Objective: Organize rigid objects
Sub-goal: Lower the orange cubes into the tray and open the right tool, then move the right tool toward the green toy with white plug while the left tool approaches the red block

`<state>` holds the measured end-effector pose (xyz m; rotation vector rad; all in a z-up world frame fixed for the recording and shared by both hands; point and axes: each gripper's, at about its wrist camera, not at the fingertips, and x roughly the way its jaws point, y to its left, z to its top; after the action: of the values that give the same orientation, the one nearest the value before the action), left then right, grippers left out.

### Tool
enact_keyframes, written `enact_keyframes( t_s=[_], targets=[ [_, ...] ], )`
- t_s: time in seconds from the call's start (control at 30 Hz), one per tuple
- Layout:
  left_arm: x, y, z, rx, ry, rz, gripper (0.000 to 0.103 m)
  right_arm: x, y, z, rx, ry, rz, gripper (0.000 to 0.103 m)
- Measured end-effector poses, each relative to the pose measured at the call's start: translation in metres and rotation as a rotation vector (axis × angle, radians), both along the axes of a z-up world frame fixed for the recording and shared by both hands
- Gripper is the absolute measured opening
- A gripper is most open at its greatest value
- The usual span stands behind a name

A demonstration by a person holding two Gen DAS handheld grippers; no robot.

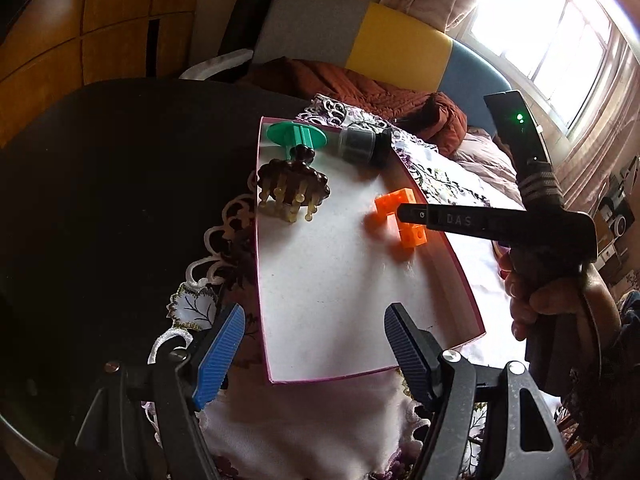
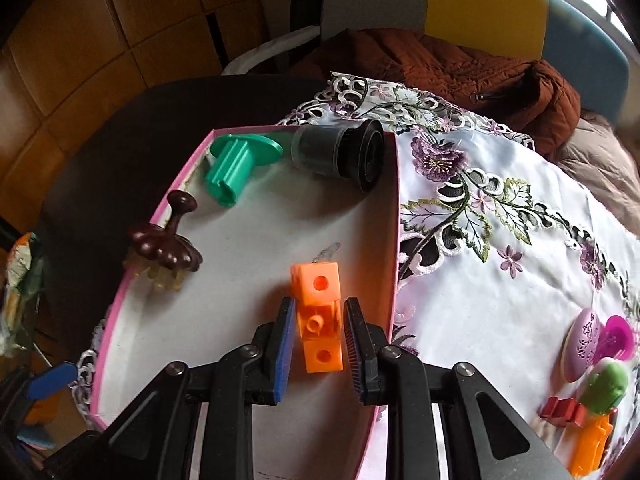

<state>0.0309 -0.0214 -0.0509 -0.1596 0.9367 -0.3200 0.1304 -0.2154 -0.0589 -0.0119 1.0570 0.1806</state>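
A: So, the orange plastic block piece with round holes and a peg [image 2: 318,314] sits inside the shallow pink-rimmed white box [image 2: 394,216], near its right wall. Long axis runs straight away from the right gripper [image 2: 318,334], in line with the fingers.

B: Held?

A: Looks like it. Right jaws are narrowed onto its middle section, blue-faced pads [image 2: 285,340] at both flanks. From the left wrist view it hangs at or just above the box floor; can't tell if it touches.

B: Left side?

A: Left gripper [image 1: 312,344] has its fingers wide apart, nothing between them, hovering over the near end of the box. Well short of the block. Right hand [image 1: 536,296] is clearly the nearer one.

B: What else is in there?

A: Green plastic flanged spool [image 2: 236,160], dark grey cylindrical cap [image 2: 340,154] and brown wooden knobbed massager [image 2: 166,246], all at the far end and left side, apart from the block. More toys wait on the embroidered floral tablecloth [image 2: 500,280] to the right.

B: Next?

A: My guess: open, let it rest there, go right.
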Motion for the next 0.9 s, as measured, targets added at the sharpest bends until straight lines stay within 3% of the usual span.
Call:
enact_keyframes(
  t_s=[0.1, 0.37, 0.43, 0.67, 0.9],
  targets=[
    [0.000, -0.001, -0.002, 0.002, 0.005, -0.002, 0.073, -0.003, -0.003, -0.002, -0.005, -0.003, -0.007, 0.027],
    [-0.001, -0.002, -0.001, 0.028, 0.003, 0.018, 0.073, -0.021, -0.007, 0.011, 0.043, -0.066, -0.017, 0.070],
    [-0.002, -0.002, 0.000, 0.034, 0.000, 0.021, 0.073, -0.026, -0.005, 0.015, 0.037, -0.080, -0.004, 0.071],
    [-0.003, -0.004, 0.002, 0.047, -0.006, 0.017, 0.073, -0.048, -0.008, 0.028, 0.014, -0.139, 0.008, 0.094],
    [-0.005, -0.009, 0.004, 0.061, -0.009, 0.005, 0.073, -0.065, -0.036, 0.040, -0.029, -0.175, -0.037, 0.103]
  ],
)
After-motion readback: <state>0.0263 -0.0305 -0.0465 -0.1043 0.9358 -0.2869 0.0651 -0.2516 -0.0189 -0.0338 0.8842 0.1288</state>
